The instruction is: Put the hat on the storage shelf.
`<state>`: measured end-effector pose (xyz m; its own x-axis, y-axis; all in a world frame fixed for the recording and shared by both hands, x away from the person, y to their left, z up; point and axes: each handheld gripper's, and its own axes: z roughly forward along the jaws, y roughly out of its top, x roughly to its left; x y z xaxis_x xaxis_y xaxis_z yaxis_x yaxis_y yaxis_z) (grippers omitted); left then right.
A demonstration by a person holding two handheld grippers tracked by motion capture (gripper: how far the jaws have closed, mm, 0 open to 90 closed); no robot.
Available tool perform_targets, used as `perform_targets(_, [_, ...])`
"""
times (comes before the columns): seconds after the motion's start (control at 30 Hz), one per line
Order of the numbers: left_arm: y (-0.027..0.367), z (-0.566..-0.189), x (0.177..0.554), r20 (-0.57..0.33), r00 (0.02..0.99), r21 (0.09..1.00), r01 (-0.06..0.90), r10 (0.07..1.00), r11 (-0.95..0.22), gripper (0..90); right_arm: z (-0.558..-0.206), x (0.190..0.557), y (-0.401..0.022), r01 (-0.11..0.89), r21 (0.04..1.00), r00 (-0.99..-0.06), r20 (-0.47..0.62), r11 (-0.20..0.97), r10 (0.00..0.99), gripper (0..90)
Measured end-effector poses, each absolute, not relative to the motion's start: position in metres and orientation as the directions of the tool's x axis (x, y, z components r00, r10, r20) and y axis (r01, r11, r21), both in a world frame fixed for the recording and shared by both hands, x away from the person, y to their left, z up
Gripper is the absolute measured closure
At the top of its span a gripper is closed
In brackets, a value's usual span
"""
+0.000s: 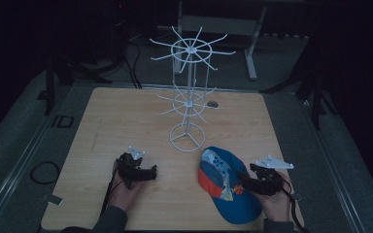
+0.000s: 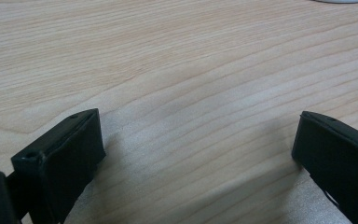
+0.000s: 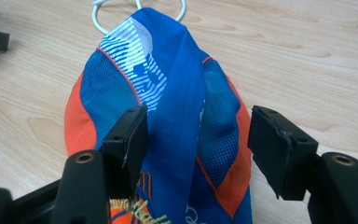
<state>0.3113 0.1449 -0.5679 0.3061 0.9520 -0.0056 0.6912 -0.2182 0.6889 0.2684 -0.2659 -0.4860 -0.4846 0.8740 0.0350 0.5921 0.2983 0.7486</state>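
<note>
Pale wood grain covers the square desk [image 1: 126,126], where a white wire display stand with two tiers of spoke hooks [image 1: 188,97] rises from a ring base at mid-desk. Just beside that base, toward the near right, lies a blue and orange mesh cap with a striped white patch [image 1: 223,187]. The right hand-held gripper [image 3: 198,140] has its jaws spread wide on either side of a raised blue fold of the cap, the left jaw touching it. The left hand-held gripper [image 2: 198,149] is also wide open over bare wood, holding nothing. The right gripper view adds yellow lettering on the cap's orange part, unreadable from above.
</note>
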Motion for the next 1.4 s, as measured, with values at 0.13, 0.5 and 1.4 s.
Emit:
perform_targets(0.13, [0.145,-0.568,0.311,-0.006,0.306,0.689,0.691,0.952,-0.218,2.4,-0.485,0.269,-0.266,0.592,0.749,-0.483,0.036,0.297,0.875,37.7])
perform_targets(0.5, [0.144,-0.568,0.312,-0.007,0.309,0.690,0.690,0.951,-0.219,2.4,-0.484,0.270,-0.261,0.594,0.735,-0.495,0.015,0.326,0.869,37.7])
perform_targets(1.4, [0.144,-0.568,0.312,-0.009,0.309,0.691,0.689,0.951,-0.218,2.4,-0.464,0.292,-0.254,0.632,0.665,-0.581,0.066,0.398,0.811,37.7])
